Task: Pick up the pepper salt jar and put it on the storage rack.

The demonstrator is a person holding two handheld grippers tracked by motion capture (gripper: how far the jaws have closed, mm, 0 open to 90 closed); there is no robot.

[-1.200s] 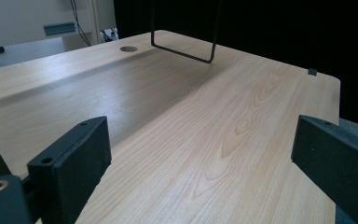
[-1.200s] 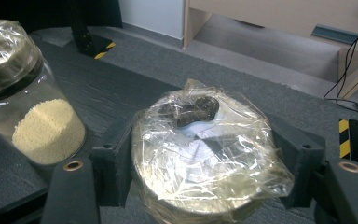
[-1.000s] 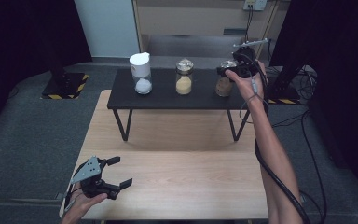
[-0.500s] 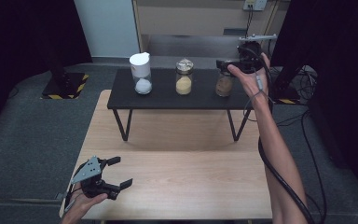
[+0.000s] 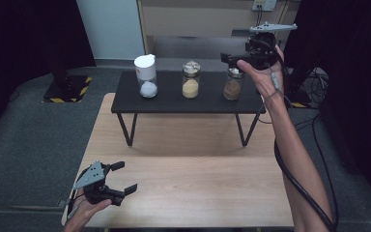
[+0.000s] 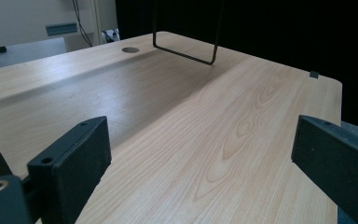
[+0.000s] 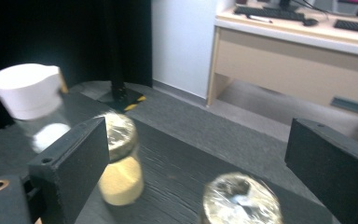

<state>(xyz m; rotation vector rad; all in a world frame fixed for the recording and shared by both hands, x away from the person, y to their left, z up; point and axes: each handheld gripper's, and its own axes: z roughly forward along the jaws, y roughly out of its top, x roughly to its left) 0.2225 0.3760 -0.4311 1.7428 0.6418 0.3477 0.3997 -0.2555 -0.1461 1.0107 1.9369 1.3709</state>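
- The right arm stretches out full length over the black raised surface, and the right hand-held gripper hangs just above the brown-filled jar.
- Its jaws have just been opening and stand wide apart, with nothing between them and no contact with the jar below.
- The brown-filled jar stands upright, long axis vertical, at the right end of the black raised surface, last in a row after the yellow-filled jar and the white-capped jar.
- The left hand-held gripper rests low, nearer the person than the black raised surface, jaws wide and empty.
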